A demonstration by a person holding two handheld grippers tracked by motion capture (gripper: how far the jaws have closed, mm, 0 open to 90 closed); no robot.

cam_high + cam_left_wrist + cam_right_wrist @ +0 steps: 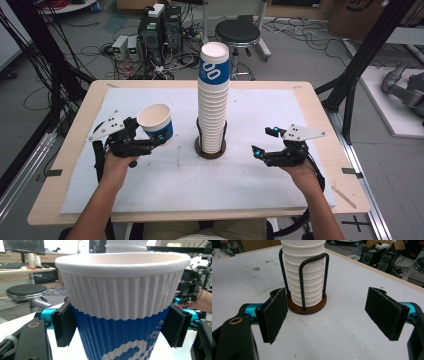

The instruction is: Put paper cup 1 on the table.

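Observation:
My left gripper (156, 139) is shut on a single paper cup (156, 122), white and ribbed above, blue below, held upright left of the stack. In the left gripper view both black pads (64, 323) press the blue part of the cup (120, 307). A tall stack of the same cups (213, 95) stands in a wire holder on a round brown base (210, 151) at the table's middle. My right gripper (263, 142) is open to the right of the stack, with nothing between its jaws. Ahead of its pads (274, 313) stand the stack (305, 272) and the brown base (308, 308).
A white mat (260, 170) covers the wooden table (70, 150). Beyond the far edge stand a black stool (238, 33) and computer boxes (159, 30) among cables. Black frame posts rise at both sides.

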